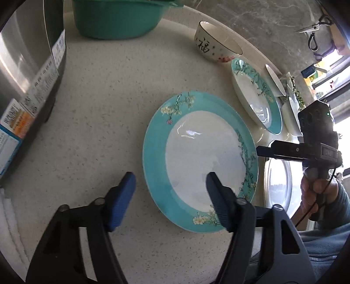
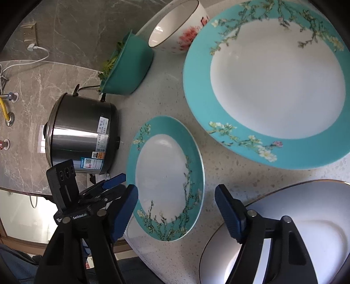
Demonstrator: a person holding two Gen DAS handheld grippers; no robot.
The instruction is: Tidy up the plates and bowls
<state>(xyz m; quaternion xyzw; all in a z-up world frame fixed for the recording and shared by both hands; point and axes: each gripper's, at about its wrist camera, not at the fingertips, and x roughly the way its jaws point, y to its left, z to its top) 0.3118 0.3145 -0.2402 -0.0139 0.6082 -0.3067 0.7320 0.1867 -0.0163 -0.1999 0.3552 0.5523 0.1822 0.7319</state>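
A teal-rimmed floral plate (image 1: 196,157) lies flat on the counter; it also shows in the right wrist view (image 2: 168,181). My left gripper (image 1: 170,181) is open, straddling the plate's near-left rim, one finger over its white centre. A second, larger teal plate (image 1: 256,96) (image 2: 275,85) lies beyond. A white bowl with red flowers (image 1: 216,42) (image 2: 177,26) stands behind it. A white plate (image 1: 277,183) (image 2: 317,220) lies at the right. My right gripper (image 2: 176,203) is open over the first plate's near rim; it appears in the left wrist view (image 1: 262,150) at that plate's right edge.
A steel rice cooker (image 1: 26,83) (image 2: 81,135) stands at the left. A green basin (image 1: 118,17) (image 2: 129,70) with greens sits at the back. More white dishes (image 1: 291,115) crowd the far right. The counter's edge (image 2: 140,251) runs just below the plate.
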